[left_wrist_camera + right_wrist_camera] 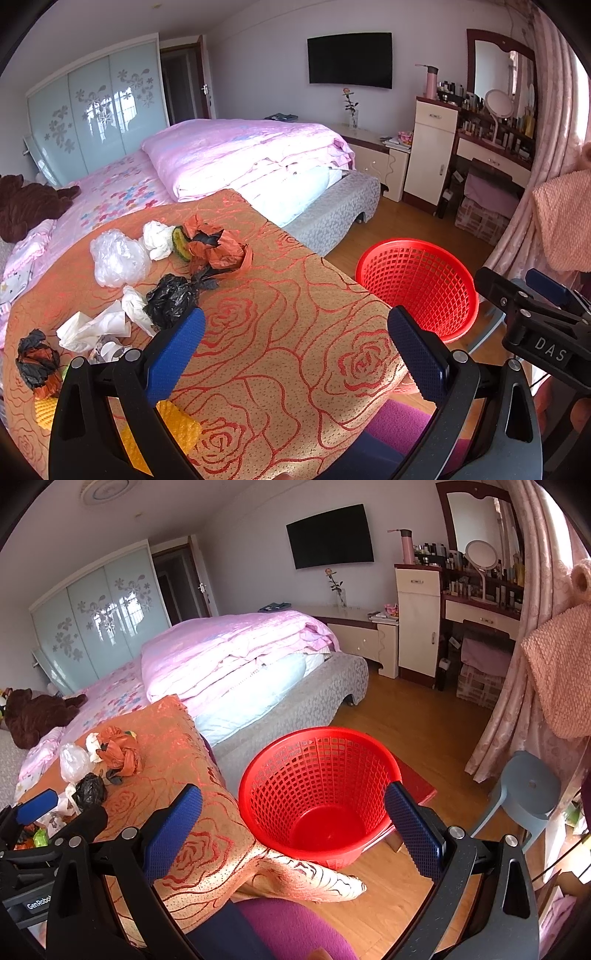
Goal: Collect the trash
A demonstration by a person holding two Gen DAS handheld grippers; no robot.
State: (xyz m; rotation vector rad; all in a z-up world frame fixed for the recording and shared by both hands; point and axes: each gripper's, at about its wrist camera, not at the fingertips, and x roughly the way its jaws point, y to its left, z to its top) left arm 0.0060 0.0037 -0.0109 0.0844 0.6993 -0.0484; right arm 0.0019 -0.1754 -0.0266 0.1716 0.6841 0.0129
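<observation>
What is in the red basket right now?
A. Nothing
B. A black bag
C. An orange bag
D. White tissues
A: the right wrist view looks down into the red basket and its bottom is bare.

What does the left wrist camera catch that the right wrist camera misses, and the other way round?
Only the left view shows the yellow sponge-like pieces at the near edge of the rose-patterned cloth and the white tissues up close. Only the right view shows the red basket's bare floor and the grey stool. Both show the red basket, the black bag, the orange bag and an open, empty gripper each: left gripper, right gripper.
</observation>
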